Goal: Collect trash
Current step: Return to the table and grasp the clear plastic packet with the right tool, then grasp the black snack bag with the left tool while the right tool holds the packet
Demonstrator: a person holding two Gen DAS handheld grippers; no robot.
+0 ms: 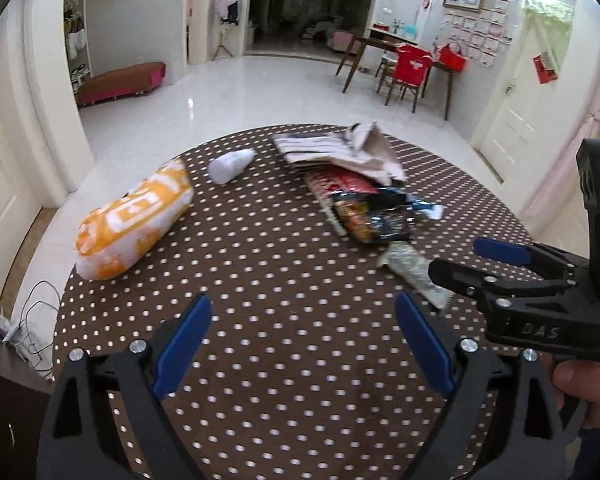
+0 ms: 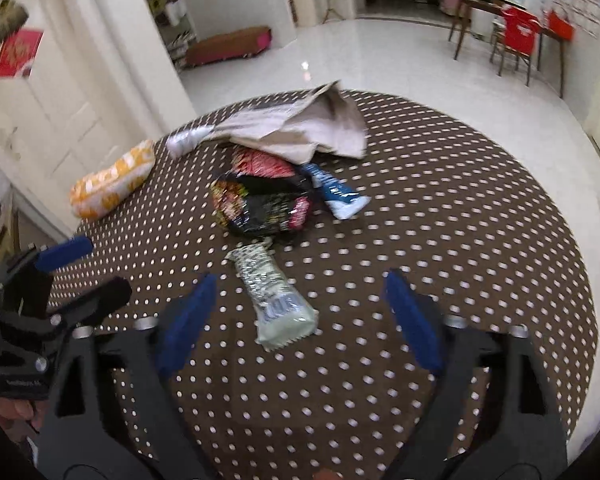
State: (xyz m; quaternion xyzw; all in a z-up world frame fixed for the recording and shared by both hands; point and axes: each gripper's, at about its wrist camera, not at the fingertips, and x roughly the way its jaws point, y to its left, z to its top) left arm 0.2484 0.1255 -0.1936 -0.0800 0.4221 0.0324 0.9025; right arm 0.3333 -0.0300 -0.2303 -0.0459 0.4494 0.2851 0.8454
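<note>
R tool [image 2: 296,308] nearer: pale wrapper [image 2: 274,300] lies on desk [image 2: 460,240] just ahead, between its spread pads, nothing gripped. Long axis runs 11–5 o'clock, near end at 5. L tool [image 1: 302,344] also apart, empty; wrapper at its 2 o'clock

Polka-dot round table [image 1: 284,320], red-draped chair [image 1: 410,68], brown bench [image 1: 120,80].

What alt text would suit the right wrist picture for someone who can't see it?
Open blue-padded jaws of the right gripper hover over a pale green wrapper on a brown polka-dot table. Behind lie more snack wrappers and crumpled paper.
</note>
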